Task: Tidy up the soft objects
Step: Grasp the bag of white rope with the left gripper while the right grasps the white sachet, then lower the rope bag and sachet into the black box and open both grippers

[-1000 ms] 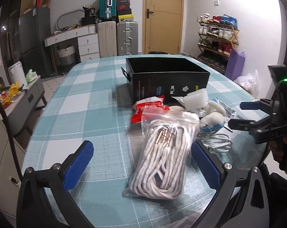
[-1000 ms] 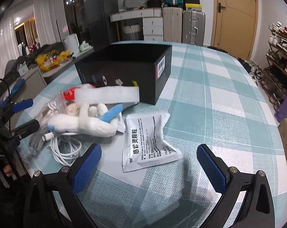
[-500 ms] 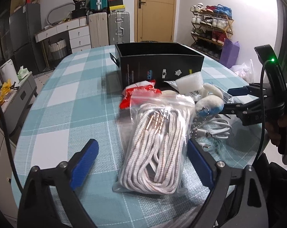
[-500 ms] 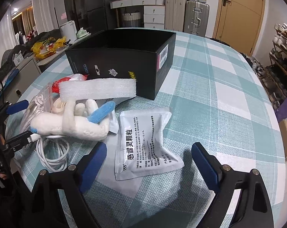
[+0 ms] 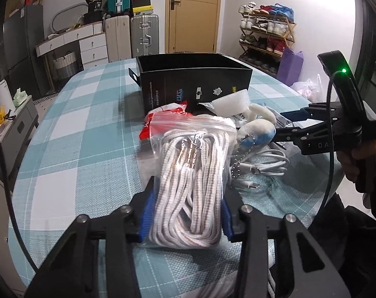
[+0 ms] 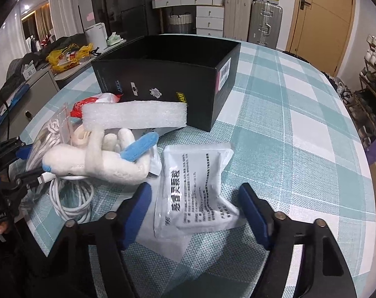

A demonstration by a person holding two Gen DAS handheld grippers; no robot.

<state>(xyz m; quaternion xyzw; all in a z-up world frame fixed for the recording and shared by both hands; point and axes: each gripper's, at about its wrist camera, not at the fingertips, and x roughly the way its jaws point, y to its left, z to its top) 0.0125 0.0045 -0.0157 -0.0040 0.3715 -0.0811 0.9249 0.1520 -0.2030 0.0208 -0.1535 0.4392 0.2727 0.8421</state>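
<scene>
My left gripper [image 5: 186, 213] is shut on a clear zip bag of white rope [image 5: 191, 176], its blue pads pressed against both sides of the bag, which rests on the checked table [image 5: 88, 134]. My right gripper [image 6: 196, 213] is open, its jaws either side of a white medicine sachet [image 6: 195, 186] without touching it. A white and blue plush toy [image 6: 101, 159] lies left of the sachet, and shows in the left wrist view [image 5: 257, 129]. A white foam block [image 6: 135, 114] leans by the open black box [image 6: 168, 74].
A coiled white charging cable [image 6: 71, 193] lies under the plush. A red and white packet [image 5: 163, 119] sits before the box. The table edge curves close on the right [image 6: 361, 173]. Suitcases, drawers and a shoe rack stand beyond the table.
My left gripper moved forward and closed on the rope bag. My right gripper moved forward over the sachet and narrowed its jaws.
</scene>
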